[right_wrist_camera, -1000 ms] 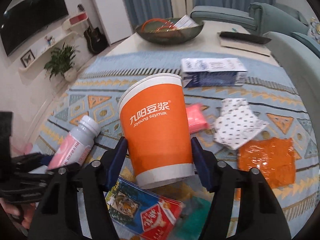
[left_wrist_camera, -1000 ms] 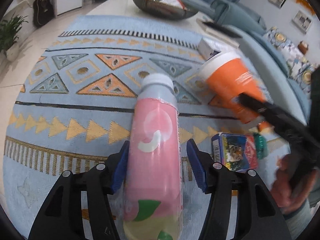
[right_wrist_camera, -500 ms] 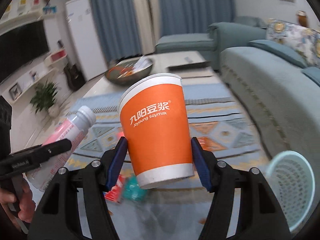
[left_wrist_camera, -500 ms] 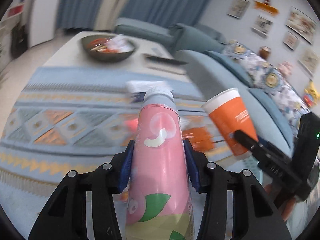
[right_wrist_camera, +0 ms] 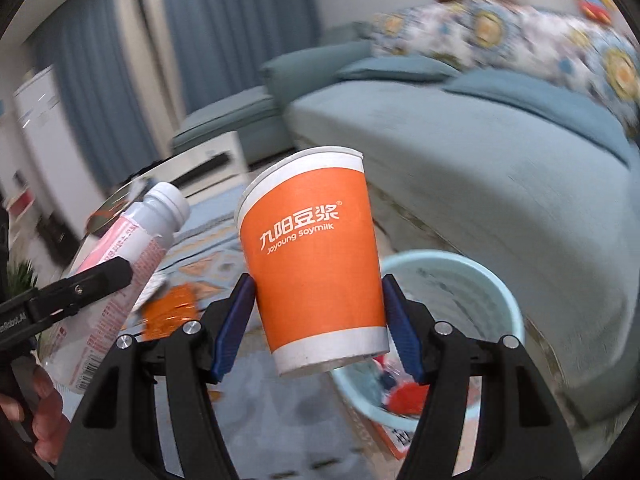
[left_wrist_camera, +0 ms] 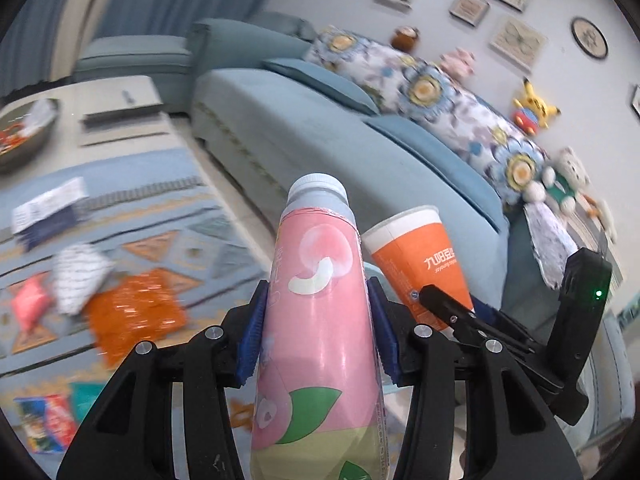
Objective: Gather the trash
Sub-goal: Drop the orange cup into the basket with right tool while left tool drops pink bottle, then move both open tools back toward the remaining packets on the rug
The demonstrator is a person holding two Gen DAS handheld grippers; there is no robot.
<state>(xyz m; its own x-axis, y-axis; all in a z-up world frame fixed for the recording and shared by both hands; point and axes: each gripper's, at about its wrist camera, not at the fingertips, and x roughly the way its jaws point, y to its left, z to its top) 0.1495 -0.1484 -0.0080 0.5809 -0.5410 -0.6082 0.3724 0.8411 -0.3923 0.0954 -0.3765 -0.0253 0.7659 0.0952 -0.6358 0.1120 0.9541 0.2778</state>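
The left gripper (left_wrist_camera: 318,328) squeezes a pink bottle (left_wrist_camera: 318,320) tight between its two blue pads, up in the air beside the sofa (left_wrist_camera: 320,136). The right gripper (right_wrist_camera: 316,320) pinches an orange cup (right_wrist_camera: 316,260) the same way, just above a light blue bin (right_wrist_camera: 460,272) that sits in front of the sofa

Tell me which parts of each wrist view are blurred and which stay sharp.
Left wrist view: the pink bottle and left gripper are crisp, while the rug litter such as the orange wrapper is smeared. Right wrist view: the orange cup and right gripper are sharp; the sofa and curtains are motion-blurred, with fisheye bending at the edges.
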